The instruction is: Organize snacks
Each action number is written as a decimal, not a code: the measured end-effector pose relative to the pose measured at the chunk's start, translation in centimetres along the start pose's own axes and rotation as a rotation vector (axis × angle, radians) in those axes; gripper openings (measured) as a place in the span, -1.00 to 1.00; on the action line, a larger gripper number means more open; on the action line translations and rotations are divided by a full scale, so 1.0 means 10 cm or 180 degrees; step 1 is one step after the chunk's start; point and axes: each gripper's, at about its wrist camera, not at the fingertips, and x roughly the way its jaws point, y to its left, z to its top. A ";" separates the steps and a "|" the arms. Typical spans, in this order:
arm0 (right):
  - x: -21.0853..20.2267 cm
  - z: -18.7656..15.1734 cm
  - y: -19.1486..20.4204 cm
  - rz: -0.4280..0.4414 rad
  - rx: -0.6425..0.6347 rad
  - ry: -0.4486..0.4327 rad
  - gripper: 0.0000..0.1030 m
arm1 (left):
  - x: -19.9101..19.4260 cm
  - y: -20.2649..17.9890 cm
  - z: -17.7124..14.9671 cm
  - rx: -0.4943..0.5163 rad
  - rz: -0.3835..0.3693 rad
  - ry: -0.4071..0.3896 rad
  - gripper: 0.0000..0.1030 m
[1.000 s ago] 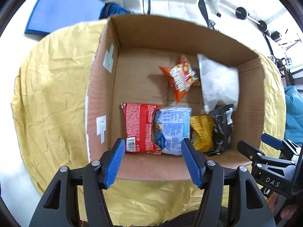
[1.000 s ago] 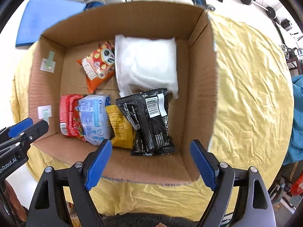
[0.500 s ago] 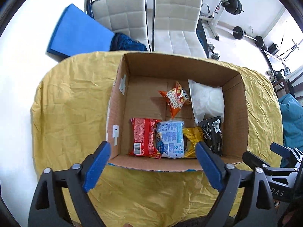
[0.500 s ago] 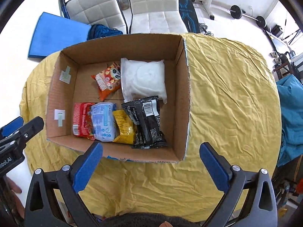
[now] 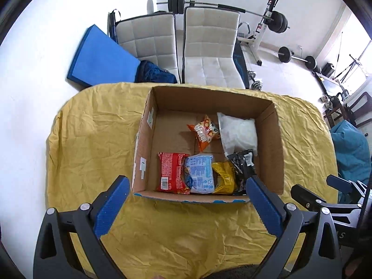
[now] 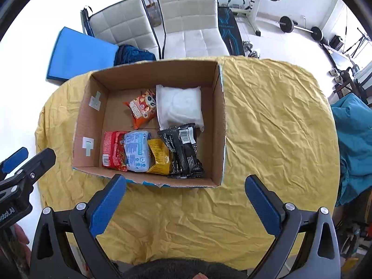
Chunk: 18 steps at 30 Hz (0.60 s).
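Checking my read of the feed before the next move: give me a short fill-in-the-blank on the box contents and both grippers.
1. The snack packets lie inside a ____ box.
2. In the front row, the light blue packet lies between the red packet and the ____ packet.
3. Both the left gripper and the right gripper are ____ and hold nothing.
4. The white bag lies beside the ____ packet at the back.

Missing words: cardboard; yellow; open; orange

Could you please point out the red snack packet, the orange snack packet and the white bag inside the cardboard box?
red snack packet (image 5: pixel 171 174), left wrist view, middle of its printed back.
orange snack packet (image 6: pixel 141 109), right wrist view, centre of its front.
white bag (image 6: pixel 180 107), right wrist view, middle of its top face.
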 end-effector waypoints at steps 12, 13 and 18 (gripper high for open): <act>-1.12 -0.32 -0.10 0.0193 0.0015 -0.0481 1.00 | -1.04 -0.22 -0.15 0.0071 0.0057 -0.0425 0.99; -1.22 -0.36 -0.11 0.0206 0.0014 -0.0534 1.00 | -1.10 -0.22 -0.17 0.0065 0.0069 -0.0450 0.99; -1.68 -0.56 -0.15 0.0251 0.0011 -0.0698 1.00 | -1.42 -0.25 -0.29 0.0070 0.0090 -0.0520 0.99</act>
